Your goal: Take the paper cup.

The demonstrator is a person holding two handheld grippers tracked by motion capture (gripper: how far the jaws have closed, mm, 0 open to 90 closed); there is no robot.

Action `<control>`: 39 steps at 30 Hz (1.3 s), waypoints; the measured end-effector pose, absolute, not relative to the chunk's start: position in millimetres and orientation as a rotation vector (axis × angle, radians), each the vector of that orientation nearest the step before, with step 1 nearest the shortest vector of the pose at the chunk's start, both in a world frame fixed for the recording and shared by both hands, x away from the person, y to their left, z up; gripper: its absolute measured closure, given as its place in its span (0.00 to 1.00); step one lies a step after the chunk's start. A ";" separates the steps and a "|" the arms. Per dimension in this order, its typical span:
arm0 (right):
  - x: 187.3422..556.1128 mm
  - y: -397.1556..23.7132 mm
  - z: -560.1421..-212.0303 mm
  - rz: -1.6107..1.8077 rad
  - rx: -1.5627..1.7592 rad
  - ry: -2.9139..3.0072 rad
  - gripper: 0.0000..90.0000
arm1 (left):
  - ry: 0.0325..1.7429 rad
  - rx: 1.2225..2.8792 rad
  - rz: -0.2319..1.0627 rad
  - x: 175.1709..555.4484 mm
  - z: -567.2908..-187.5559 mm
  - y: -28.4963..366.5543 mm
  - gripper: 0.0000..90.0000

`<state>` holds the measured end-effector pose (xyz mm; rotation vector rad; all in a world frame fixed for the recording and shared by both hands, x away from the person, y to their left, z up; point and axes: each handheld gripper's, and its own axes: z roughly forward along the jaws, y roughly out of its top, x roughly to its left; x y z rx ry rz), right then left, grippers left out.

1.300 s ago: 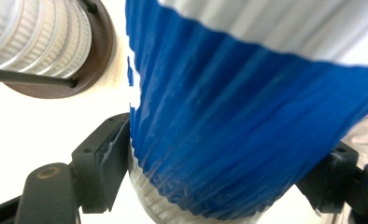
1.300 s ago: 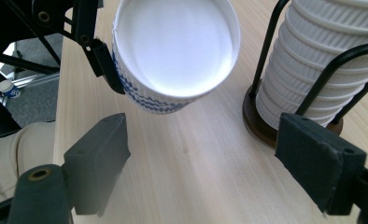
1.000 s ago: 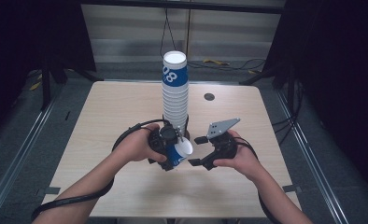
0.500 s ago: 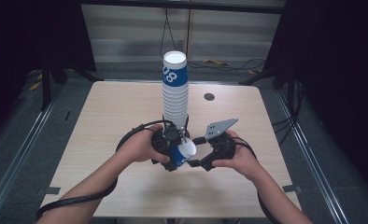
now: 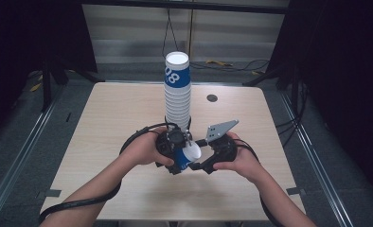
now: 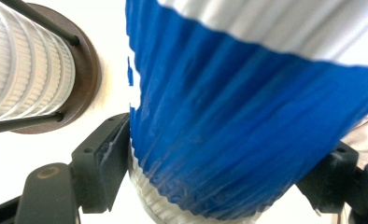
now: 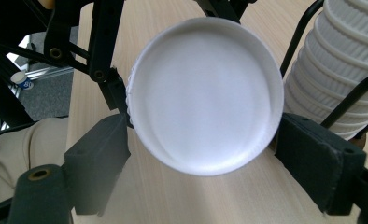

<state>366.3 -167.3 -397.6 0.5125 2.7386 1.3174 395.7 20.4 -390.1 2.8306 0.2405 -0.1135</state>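
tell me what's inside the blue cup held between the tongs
Nothing visible: the right gripper view faces the blue cup end-on and shows a plain white round surface. Its ribbed blue wall covers the rest.

The right gripper (image 5: 199, 155) has closed in (jaws now flanking) on the cup (image 5: 186, 156).

There is one tall stack of cups (image 5: 177, 90), one loose cup (image 5: 187, 156), two claws and one counter (image 5: 113, 113).
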 end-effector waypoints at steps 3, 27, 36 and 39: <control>366.7 -167.2 -397.8 1.317 0.513 2.740 0.19 | 0.239 2.833 -0.116 395.8 -389.8 20.4 0.23; 368.2 -159.8 -400.1 1.340 0.495 2.752 0.19 | 0.206 2.836 -0.125 392.1 -392.1 14.4 0.23; 366.8 -157.0 -400.0 1.342 0.472 2.772 0.27 | 0.187 2.837 -0.114 392.0 -393.4 13.0 0.23; 367.1 -157.7 -399.8 1.352 0.470 2.765 0.29 | 0.191 2.817 -0.111 392.6 -393.3 15.4 0.22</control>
